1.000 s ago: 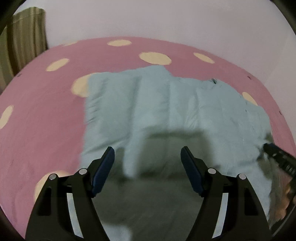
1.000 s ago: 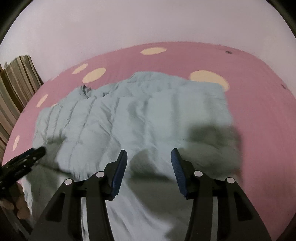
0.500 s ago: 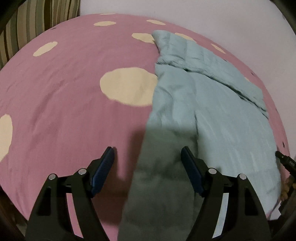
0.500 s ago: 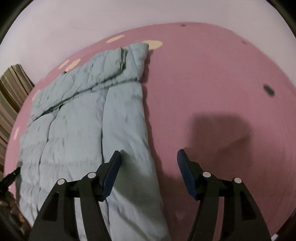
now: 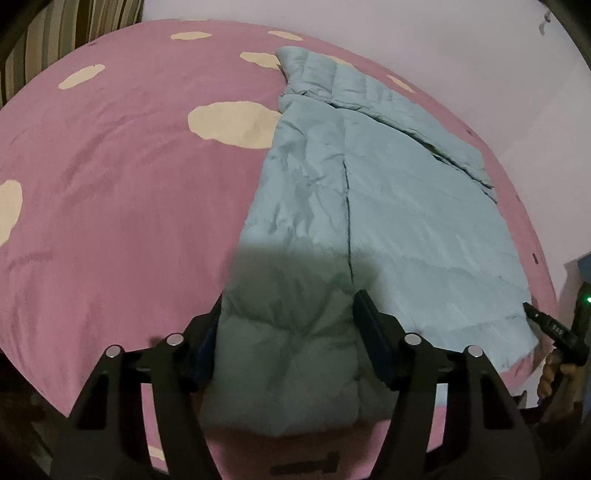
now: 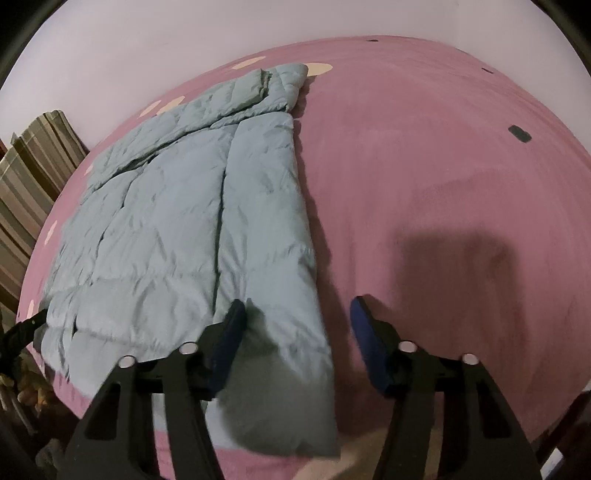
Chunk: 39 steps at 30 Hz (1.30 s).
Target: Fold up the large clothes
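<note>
From my left wrist camera I see a pink bedsheet with pale cream oval spots spread across the bed, the spots scattered toward its far and left edges, and a striped olive-and-cream curtain hanging past its far left corner. A plain pale lilac wall rises behind the far edge. My right wrist camera shows small dark marks on the sheet toward the bed's right side.
</note>
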Available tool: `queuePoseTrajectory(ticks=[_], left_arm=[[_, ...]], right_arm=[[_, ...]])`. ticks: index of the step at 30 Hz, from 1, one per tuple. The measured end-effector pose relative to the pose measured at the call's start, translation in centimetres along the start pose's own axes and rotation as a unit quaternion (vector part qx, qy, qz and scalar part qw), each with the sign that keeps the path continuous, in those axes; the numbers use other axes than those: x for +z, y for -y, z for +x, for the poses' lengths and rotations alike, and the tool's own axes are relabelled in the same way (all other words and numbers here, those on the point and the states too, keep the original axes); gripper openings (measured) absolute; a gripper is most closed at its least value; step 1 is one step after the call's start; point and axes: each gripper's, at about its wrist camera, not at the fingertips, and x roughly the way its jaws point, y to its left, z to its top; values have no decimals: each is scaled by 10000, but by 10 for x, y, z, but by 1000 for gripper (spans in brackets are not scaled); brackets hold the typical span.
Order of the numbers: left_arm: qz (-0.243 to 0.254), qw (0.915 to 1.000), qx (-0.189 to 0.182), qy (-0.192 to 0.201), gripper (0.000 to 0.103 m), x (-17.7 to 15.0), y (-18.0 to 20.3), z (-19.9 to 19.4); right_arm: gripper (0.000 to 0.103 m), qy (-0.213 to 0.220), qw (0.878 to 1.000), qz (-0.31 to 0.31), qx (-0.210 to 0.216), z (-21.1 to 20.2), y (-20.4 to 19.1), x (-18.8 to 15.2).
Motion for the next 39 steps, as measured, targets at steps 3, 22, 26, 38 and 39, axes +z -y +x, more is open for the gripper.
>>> queuePoseTrajectory(ticks=[3,22,26,38,39], left_arm=[[39,10000,-60,-28,57,-6,2,-2],[7,9986,-231,468,4,-6,13,-36],[89,9958,-291,861,4,23,23,-56],[-60,9944,-175,1036,4,140,29,-8],[-112,9952,-143,961,4,148,27,4]], right_arm=[[44,-32,10000,-26,89,-4,-1,-7],[5,28,9939,226,1081,-33,-1,-12],[5,219,9891,349,1413,-45,-1,12],[5,531,9839,689,1564,-1,-10,129],[5,456,9838,777,1547,12,-9,138]])
